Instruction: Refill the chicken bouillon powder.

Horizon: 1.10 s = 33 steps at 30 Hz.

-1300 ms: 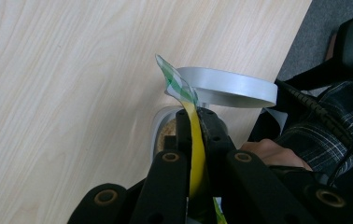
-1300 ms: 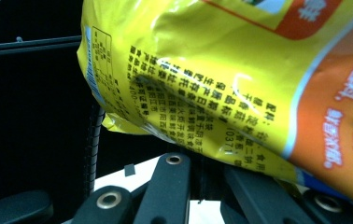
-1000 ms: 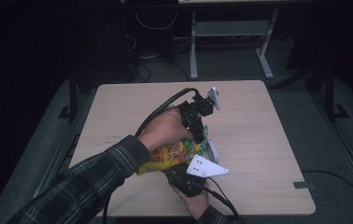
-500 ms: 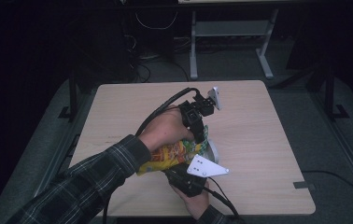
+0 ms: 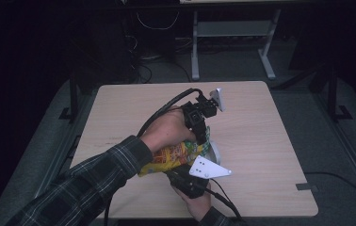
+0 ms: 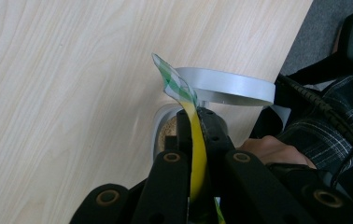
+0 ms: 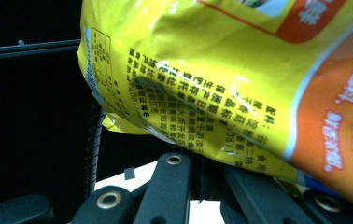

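glossy yellow snack bag (image 5: 173, 155) pinched flat by left gripper (image 6: 191, 135), right gripper (image 7: 200, 179) fingers' state unclear, pale woodgrain table (image 5: 261, 136)

Landmark: snack bag (image 5: 178, 155), lying on the table (image 5: 261, 141) toward its near edge, roughly mid-width. Left gripper (image 5: 199, 123) sits just behind the bag, at its far end; the left hand (image 5: 166, 134) is over the bag's far-left part. In the left gripper view the bag's edge (image 6: 195, 149) runs up between the jaws. Tape roll (image 6: 221, 86) sits on the table right beside the bag, on its right and partly under it. Right gripper (image 5: 185, 181) is just in front of the bag, at its near side; in the right gripper view the bag (image 7: 240, 79) hangs over the jaws.
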Each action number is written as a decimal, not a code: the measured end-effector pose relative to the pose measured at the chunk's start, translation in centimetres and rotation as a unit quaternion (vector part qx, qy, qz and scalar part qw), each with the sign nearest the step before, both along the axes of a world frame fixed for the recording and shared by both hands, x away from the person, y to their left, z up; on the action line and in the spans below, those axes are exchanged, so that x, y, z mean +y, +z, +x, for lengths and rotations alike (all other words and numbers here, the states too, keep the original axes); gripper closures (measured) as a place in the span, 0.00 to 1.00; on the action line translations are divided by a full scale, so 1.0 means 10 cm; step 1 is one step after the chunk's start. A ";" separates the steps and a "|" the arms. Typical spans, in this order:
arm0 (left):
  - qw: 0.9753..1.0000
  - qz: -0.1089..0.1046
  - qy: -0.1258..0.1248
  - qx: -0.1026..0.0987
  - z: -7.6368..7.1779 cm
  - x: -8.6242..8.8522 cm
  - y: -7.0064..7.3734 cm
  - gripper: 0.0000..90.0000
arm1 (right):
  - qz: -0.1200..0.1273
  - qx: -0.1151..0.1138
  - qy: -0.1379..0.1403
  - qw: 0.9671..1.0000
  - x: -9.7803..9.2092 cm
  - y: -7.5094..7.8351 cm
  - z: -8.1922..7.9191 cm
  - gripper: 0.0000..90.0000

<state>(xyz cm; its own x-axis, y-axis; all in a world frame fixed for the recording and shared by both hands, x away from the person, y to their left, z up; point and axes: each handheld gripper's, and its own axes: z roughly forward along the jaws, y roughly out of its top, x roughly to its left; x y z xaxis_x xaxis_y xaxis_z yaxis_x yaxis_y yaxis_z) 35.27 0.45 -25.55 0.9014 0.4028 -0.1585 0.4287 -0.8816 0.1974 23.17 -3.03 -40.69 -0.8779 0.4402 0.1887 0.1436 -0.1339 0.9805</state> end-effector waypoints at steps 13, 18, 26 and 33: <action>1.000 -0.004 0.006 0.006 -0.01 0.01 0.04 1.00 | 0.005 -0.002 0.000 1.000 0.00 0.02 -0.02 1.00; 1.000 -0.008 0.006 0.004 -0.01 0.02 0.04 1.00 | 0.002 0.000 0.003 1.000 0.01 0.00 -0.02 1.00; 1.000 0.000 0.009 0.009 0.01 0.01 0.03 1.00 | 0.011 0.006 0.005 1.000 0.00 0.01 -0.02 1.00; 1.000 0.004 0.014 0.012 0.01 -0.01 0.02 0.99 | 0.019 0.012 0.009 1.000 -0.01 0.00 -0.02 1.00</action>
<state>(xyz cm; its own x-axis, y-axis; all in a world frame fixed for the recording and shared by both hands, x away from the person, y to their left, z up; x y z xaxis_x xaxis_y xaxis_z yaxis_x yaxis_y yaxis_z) 35.34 0.38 -25.37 0.8861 0.4291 -0.1755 0.4573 -0.8710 0.1793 22.93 -3.11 -40.67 -0.8807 0.4159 0.2268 0.1702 -0.1691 0.9708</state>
